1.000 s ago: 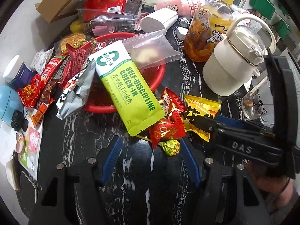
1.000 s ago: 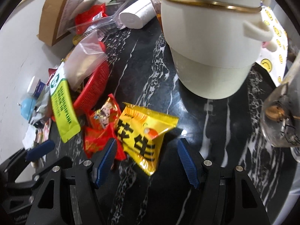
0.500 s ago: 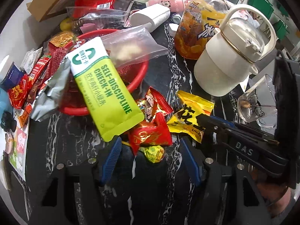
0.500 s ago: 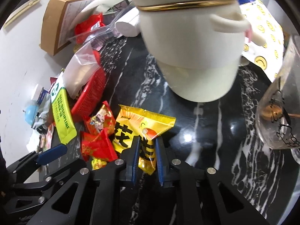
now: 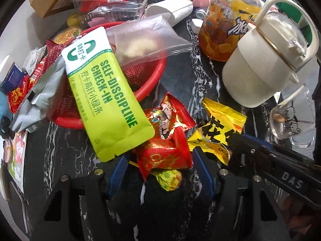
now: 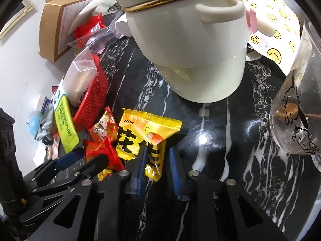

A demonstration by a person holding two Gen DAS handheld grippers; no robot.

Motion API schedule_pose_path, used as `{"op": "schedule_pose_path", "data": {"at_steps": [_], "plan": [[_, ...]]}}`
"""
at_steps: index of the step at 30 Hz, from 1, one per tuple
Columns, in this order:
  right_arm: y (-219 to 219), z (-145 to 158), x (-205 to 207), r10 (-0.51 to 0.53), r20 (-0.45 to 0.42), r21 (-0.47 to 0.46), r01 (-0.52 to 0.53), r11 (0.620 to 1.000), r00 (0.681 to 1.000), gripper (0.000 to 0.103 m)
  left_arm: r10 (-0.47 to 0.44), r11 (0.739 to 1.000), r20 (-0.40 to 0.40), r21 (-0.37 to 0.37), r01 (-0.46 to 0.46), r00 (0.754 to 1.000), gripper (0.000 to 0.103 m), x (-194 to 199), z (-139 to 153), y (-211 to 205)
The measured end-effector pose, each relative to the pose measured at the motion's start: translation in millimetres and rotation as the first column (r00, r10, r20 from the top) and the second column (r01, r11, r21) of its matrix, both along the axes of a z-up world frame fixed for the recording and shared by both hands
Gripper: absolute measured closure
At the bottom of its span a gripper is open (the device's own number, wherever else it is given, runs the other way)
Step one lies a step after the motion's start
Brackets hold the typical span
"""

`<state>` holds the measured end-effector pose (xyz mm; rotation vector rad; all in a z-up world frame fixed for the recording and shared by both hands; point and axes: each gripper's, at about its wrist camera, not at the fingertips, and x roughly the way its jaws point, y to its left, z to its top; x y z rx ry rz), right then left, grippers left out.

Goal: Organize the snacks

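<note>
My right gripper [image 6: 157, 160] has the lower corner of a yellow snack packet [image 6: 144, 132] between its blue pads. Its jaws are opening, and a thin gap shows at the right pad. From the left wrist view the same yellow packet [image 5: 220, 128] lies crumpled at the right gripper's tip [image 5: 236, 140]. My left gripper [image 5: 160, 170] is open and straddles a red candy packet [image 5: 162, 156] without pressing it. A small green-yellow candy [image 5: 168, 178] sits just below that packet. A lime-green pouch [image 5: 108, 104] leans out of the red basket [image 5: 152, 84].
A white kettle [image 5: 260, 68] stands on the black marble top behind the yellow packet. An orange drink bottle [image 5: 226, 26] is beyond it and a glass cup [image 6: 297, 110] at the right. A cartoon red packet [image 5: 168, 116], a silver pouch [image 5: 40, 98] and a brown box [image 6: 54, 32] crowd the left.
The right gripper closed onto the yellow packet's corner, then widened a little. The left gripper came down and forward, so the red packet now sits between its fingers.
</note>
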<state>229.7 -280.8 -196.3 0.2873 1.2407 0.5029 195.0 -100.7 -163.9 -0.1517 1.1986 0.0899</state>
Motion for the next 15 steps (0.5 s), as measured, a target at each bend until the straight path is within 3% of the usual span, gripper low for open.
{"op": "schedule_pose_path", "data": {"at_steps": [1,3,6,7,8,15], "plan": [[2.8,-0.3,1.8,-0.001,-0.002,-0.001,0.001,1.000,1.000,0.072,0.002,1.000,-0.006,0.000,-0.002,1.000,0.040,2.1,-2.2,0.8],[5.2,-0.1,4.0,-0.005,-0.005,-0.005,0.005,1.000,1.000,0.057,0.008,1.000,-0.016,0.002,-0.008,1.000,0.040,6.1,-6.2,1.8],[11.2,2.8,7.0,-0.002,0.008,-0.002,0.002,1.000,1.000,0.049,0.002,1.000,-0.012,0.006,-0.002,1.000,0.042,7.8,-9.5,3.1],[13.6,3.7,7.9,0.003,0.011,0.000,-0.003,1.000,1.000,0.048,-0.007,1.000,-0.005,-0.003,0.007,1.000,0.053,7.6,-9.3,2.8],[15.9,4.4,8.5,0.008,0.013,0.002,-0.008,1.000,1.000,0.047,-0.021,1.000,-0.006,-0.006,0.021,1.000,0.057,7.0,-9.7,2.3],[36.0,2.5,12.7,0.053,0.015,-0.012,-0.052,0.999,0.999,0.044,-0.052,0.999,0.005,0.008,0.052,0.999,0.059,-0.3,-8.3,-0.8]]}}
